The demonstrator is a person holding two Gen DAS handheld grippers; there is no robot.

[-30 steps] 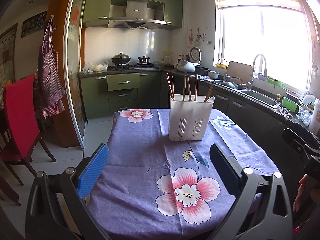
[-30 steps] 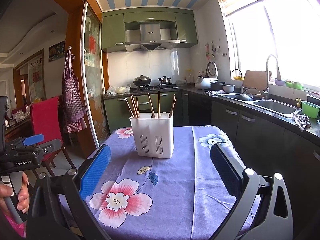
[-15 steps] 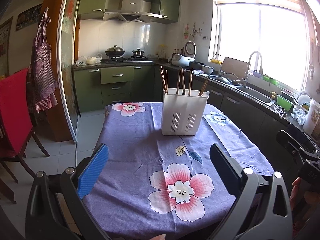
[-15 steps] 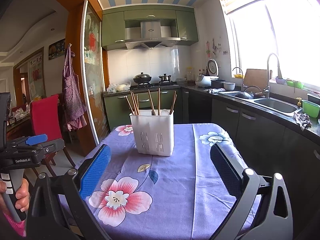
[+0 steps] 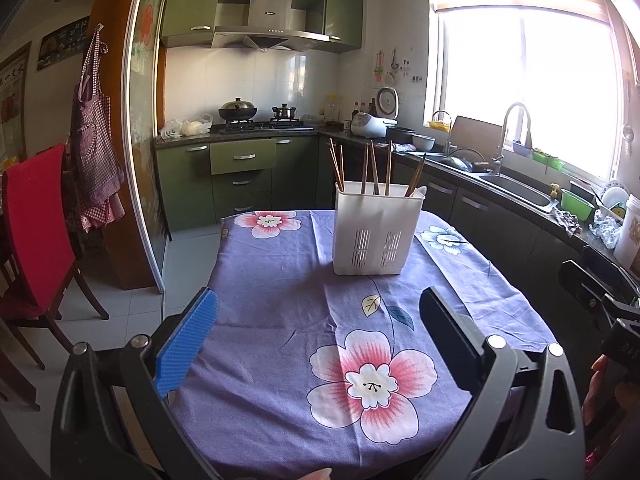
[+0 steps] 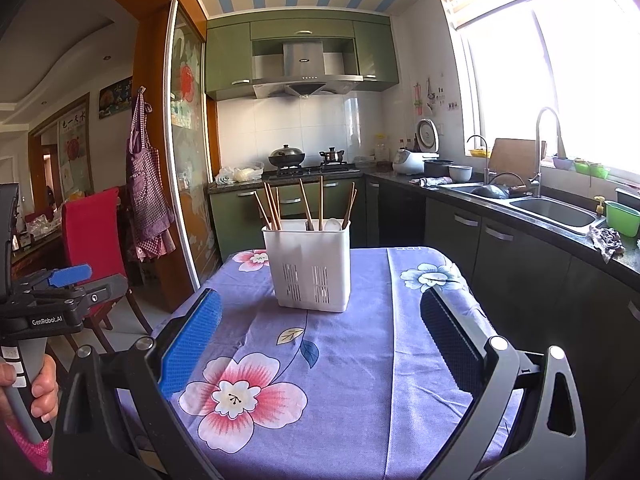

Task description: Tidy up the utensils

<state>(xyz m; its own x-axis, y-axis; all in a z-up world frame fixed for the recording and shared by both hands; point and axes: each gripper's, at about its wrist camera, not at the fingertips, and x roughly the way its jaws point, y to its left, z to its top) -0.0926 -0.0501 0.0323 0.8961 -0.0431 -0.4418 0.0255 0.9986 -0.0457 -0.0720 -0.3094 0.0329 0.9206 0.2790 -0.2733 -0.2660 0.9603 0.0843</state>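
The white utensil holder [image 5: 378, 230] stands upright on the far half of the table [image 5: 280, 320], and compared with a second ago it sits slightly further off in both views, so the claws have backed away from it rather than closed in. In it stand about seven wooden chopsticks [image 6: 306, 204], with what looks like one pale spoon [image 6: 333, 224] and a fork head, hard to tell; no utensil lies loose on the cloth around it. Both the left claw [image 5: 320, 320] and the right claw [image 6: 322, 320] are spread wide and hold nothing, short of the holder, which fits either a sorted holder or one yet to be rearranged.
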